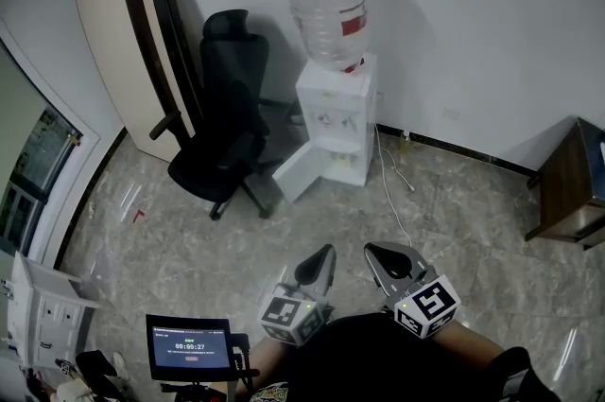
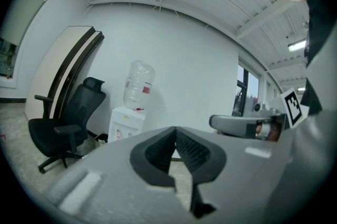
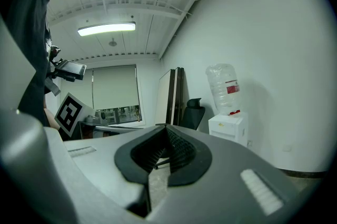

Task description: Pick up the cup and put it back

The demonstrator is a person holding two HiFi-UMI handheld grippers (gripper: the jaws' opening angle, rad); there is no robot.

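No cup shows in any view. A white water dispenser (image 1: 333, 121) with a clear bottle (image 1: 326, 8) on top stands against the far wall, its lower door (image 1: 301, 171) swung open. It also appears in the left gripper view as the dispenser (image 2: 126, 123) and in the right gripper view as the dispenser (image 3: 227, 125). My left gripper (image 1: 326, 252) and right gripper (image 1: 374, 251) hang side by side close to my body, far from the dispenser. Both point roughly level toward it. The left gripper (image 2: 175, 130) is shut on nothing, and the right gripper (image 3: 166, 128) likewise.
A black office chair (image 1: 222, 131) stands left of the dispenser, with a tall board (image 1: 132, 41) leaning on the wall behind it. A cable (image 1: 389, 187) trails over the tiled floor. A brown side table (image 1: 572, 187) is at right, a small screen (image 1: 189, 345) at lower left.
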